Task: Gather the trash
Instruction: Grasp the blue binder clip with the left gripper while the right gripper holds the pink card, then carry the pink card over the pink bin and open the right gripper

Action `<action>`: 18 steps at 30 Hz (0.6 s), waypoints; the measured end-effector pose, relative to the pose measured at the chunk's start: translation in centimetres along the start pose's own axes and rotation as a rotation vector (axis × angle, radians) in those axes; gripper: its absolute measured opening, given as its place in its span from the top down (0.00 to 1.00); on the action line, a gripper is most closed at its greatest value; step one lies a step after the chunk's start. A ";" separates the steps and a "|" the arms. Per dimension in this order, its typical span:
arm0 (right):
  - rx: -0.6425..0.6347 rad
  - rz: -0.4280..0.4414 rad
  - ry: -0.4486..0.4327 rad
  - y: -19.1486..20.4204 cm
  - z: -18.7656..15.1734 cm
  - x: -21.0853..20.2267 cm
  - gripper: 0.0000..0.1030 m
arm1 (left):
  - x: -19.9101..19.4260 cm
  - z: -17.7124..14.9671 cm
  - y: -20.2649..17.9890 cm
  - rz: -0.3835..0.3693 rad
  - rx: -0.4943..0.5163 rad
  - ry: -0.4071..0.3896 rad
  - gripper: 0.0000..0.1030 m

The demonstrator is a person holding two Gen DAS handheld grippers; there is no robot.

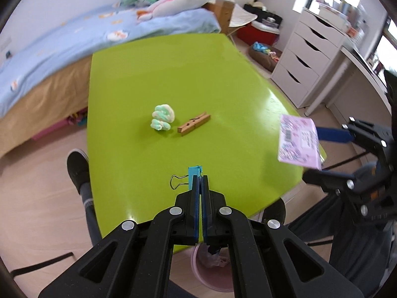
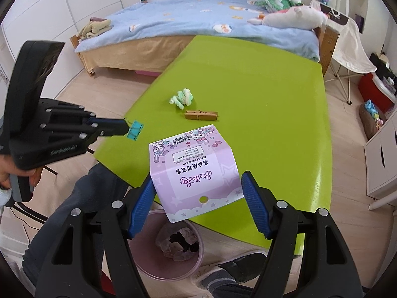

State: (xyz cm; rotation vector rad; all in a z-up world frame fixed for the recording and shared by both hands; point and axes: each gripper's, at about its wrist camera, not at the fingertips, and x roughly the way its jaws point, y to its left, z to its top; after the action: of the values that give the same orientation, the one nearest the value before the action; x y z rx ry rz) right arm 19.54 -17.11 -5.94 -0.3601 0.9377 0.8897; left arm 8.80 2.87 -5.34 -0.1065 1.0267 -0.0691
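Right wrist view: right gripper, fingers pinching a pink printed packet above the green counter's near edge and a pink bin; left gripper, fingers pressed onto a teal binder clip; clothespin and pastel wad lying mid-counter.

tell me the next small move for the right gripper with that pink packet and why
Probably carry the pink pencil-cap packet, held between the right gripper's pads, slightly back over the pink trash bin and let go. The bin sits just below the green table's near edge, almost under the packet.
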 end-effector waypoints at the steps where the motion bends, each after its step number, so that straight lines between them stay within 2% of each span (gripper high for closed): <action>1: -0.001 0.001 -0.008 0.2 -0.2 -0.4 0.33 | -0.5 -0.2 -0.3 -0.002 0.007 -0.009 0.99; 12: -0.048 -0.020 -0.074 3.0 -2.7 -4.4 0.33 | -4.2 -4.5 -3.6 -0.014 0.094 -0.072 0.99; 18: -0.061 -0.010 -0.070 4.1 -4.5 -5.4 0.33 | -4.8 -6.5 -4.7 -0.035 0.109 -0.081 0.99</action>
State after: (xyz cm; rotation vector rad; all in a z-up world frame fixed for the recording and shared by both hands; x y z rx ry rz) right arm 12.34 -20.15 -3.72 -0.3830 0.8456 0.9174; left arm 0.76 -1.65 -4.02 -0.0276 0.9386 -0.1512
